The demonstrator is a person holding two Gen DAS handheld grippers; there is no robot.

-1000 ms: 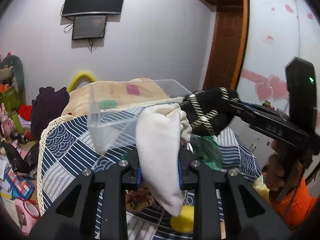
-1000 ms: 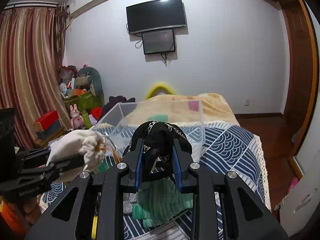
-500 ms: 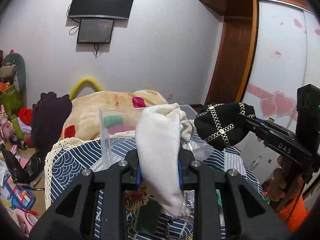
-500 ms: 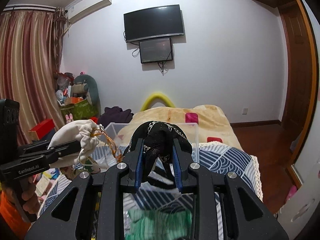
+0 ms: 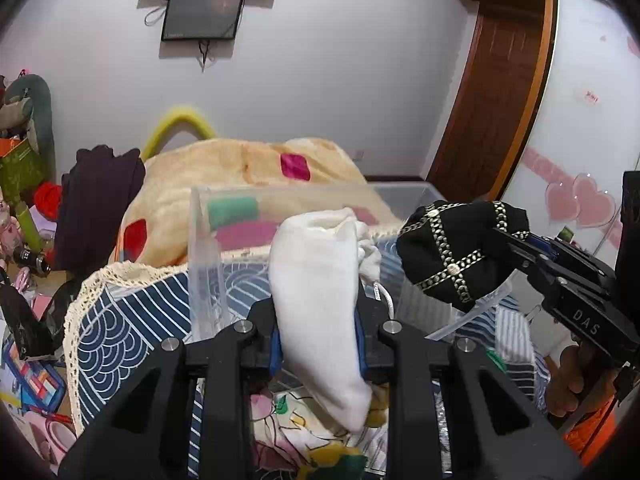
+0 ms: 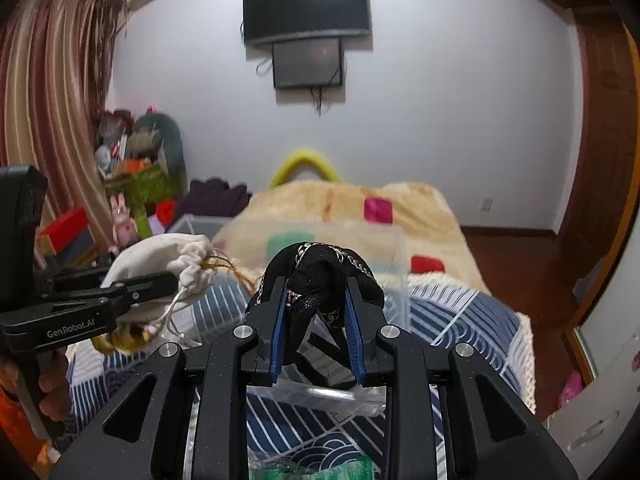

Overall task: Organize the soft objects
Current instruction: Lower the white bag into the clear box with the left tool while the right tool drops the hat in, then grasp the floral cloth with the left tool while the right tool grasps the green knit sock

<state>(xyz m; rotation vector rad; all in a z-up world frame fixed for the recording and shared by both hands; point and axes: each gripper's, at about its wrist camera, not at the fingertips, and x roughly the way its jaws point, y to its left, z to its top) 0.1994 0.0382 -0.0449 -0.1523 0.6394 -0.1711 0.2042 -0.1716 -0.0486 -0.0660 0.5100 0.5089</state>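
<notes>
Bedroom, bed [image 6: 460, 320] under wave-pattern blue cover, clear plastic bin [image 5: 208, 240] on it. We hold left hand-held gripper [image 5: 316, 344] clamped on white drawstring pouch [image 5: 316, 280], right hand-held gripper [image 6: 316, 328] clamped on black chain-trimmed pouch [image 6: 320, 272]. Since a second ago we lifted both off bed, now level with bin rim; loading looks next. Bin top open, near wall [image 6: 320, 394] just under right load. Pouches near each other; we risk cords snagging on rim.
</notes>
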